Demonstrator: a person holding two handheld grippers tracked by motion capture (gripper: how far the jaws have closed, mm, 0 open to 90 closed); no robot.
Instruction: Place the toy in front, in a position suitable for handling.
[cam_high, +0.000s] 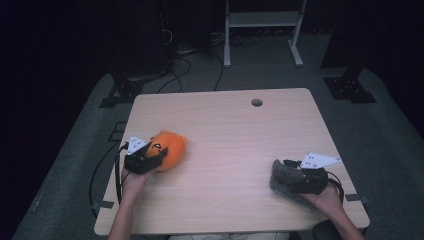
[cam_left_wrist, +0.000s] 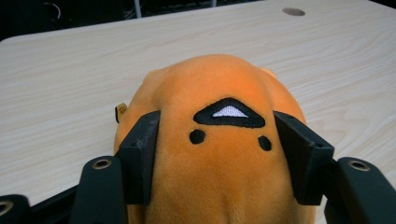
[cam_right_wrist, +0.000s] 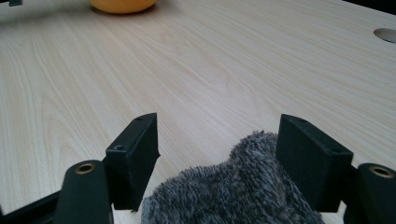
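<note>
Between the left tongs (cam_left_wrist: 219, 154), an orange plush (cam_left_wrist: 219, 177), pinched at both flanks, long axis running straight ahead along the tabletop (cam_high: 235, 135). Between the right tongs (cam_right_wrist: 217, 161), a grey furry toy (cam_right_wrist: 233, 196); clenched or loose, cannot tell.

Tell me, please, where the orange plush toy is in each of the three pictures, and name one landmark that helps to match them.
High view: the orange plush toy lies at the table's left side, between the jaws of the left gripper.
Left gripper view: it sits at the centre and bottom, with both jaws pressed on its sides.
Right gripper view: a small orange part lies at the top edge, left of centre.
Shared landmark: the round hole in the table.
</note>
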